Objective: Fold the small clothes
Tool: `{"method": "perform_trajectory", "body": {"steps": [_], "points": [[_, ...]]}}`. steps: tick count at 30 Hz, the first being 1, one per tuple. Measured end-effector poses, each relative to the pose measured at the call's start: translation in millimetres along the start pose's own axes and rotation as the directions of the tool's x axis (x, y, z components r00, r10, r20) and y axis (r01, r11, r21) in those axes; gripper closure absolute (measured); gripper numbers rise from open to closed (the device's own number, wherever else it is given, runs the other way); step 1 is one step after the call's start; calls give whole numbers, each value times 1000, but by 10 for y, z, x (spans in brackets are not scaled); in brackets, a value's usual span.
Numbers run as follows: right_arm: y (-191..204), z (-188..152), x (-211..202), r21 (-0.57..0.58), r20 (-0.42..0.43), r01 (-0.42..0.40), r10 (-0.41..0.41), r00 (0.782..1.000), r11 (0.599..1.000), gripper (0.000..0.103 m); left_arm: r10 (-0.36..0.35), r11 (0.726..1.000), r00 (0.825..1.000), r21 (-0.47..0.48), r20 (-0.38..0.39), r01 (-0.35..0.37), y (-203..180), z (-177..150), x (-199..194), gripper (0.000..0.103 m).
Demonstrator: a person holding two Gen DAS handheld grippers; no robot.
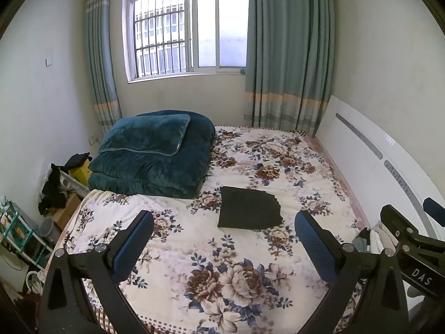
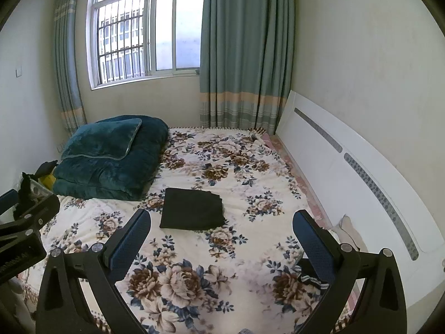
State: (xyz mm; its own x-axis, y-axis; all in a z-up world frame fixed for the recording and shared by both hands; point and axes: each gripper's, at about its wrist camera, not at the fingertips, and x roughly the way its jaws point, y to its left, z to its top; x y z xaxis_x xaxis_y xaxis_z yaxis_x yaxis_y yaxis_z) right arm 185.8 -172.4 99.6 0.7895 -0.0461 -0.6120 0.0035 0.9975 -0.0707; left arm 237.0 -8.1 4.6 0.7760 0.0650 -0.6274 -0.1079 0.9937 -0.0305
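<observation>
A small black garment (image 1: 249, 208) lies folded into a flat rectangle on the floral bedspread (image 1: 194, 250), in the middle of the bed; it also shows in the right wrist view (image 2: 192, 208). My left gripper (image 1: 224, 222) is open and empty, held above the bed short of the garment. My right gripper (image 2: 222, 221) is open and empty, also short of it. The right gripper shows at the right edge of the left view (image 1: 411, 228). A dark item with a striped band (image 2: 310, 278) lies on the bed by my right finger.
A folded teal quilt with a pillow (image 1: 155, 153) sits at the bed's far left. A white headboard (image 2: 347, 172) runs along the right. Boxes, dark clothes and a shelf (image 1: 55, 194) crowd the floor at the left. A window and curtains stand behind.
</observation>
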Motion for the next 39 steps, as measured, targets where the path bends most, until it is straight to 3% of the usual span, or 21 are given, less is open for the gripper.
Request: {"method": "perform_trajectory", "body": {"steps": [39], "points": [[63, -66, -78, -1, 1, -5, 5, 1000, 1000, 0, 4, 1000, 1000, -5, 2, -4, -7, -24, -40, 0]]}}
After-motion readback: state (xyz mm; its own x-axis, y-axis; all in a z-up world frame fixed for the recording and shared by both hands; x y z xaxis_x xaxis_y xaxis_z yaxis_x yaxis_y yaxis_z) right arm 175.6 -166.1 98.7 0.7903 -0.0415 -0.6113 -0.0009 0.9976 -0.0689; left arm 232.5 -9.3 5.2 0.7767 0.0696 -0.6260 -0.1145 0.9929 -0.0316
